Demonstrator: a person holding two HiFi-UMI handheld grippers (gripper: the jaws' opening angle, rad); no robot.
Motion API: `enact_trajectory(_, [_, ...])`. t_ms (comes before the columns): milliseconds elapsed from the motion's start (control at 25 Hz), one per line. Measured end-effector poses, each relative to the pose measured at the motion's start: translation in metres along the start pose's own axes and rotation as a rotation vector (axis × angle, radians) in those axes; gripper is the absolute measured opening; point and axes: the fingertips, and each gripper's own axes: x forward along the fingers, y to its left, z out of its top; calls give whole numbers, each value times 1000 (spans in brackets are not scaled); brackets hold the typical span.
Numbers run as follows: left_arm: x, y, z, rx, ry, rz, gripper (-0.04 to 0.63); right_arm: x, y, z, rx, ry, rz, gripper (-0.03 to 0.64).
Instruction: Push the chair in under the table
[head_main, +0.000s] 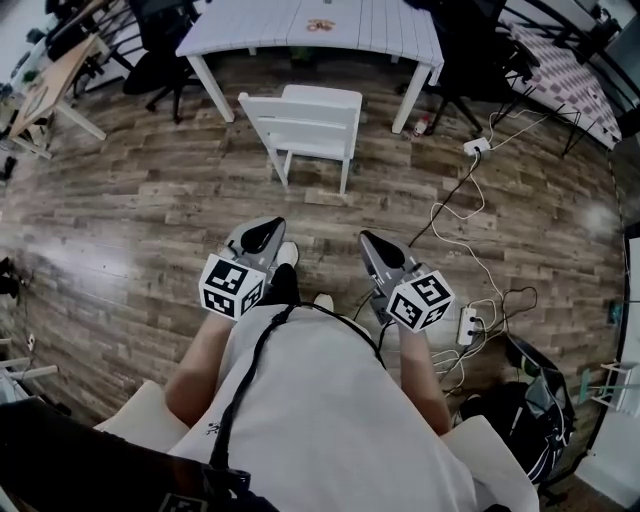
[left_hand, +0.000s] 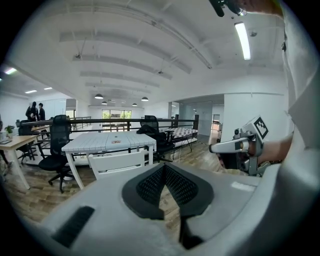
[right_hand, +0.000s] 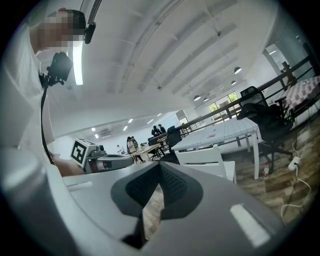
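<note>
A white slatted chair (head_main: 305, 128) stands on the wood floor, pulled out from the white table (head_main: 310, 25) behind it, its back turned toward me. The same chair (left_hand: 119, 162) and table (left_hand: 110, 141) show ahead in the left gripper view, and the chair (right_hand: 206, 159) and table (right_hand: 222, 134) in the right gripper view. My left gripper (head_main: 268, 232) is shut and empty, held near my body well short of the chair. Beside it, my right gripper (head_main: 368, 243) is also shut with nothing in it. In each gripper view the jaws meet at the tip.
Black office chairs (head_main: 160, 55) stand at the table's left and right ends (head_main: 470, 60). White cables and power strips (head_main: 470, 325) trail over the floor at the right, near a black bag (head_main: 530, 415). A wooden desk (head_main: 55, 85) is at the far left. People stand far back (left_hand: 36, 111).
</note>
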Motion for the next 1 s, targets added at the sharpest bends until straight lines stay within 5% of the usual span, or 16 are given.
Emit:
enact_trajectory(440, [31, 37, 5, -1, 3, -7, 8, 37, -25, 12, -1, 3, -14, 6])
enact_trajectory(1000, [81, 155, 23, -8, 22, -59, 8, 162, -62, 51, -20, 42, -53, 6])
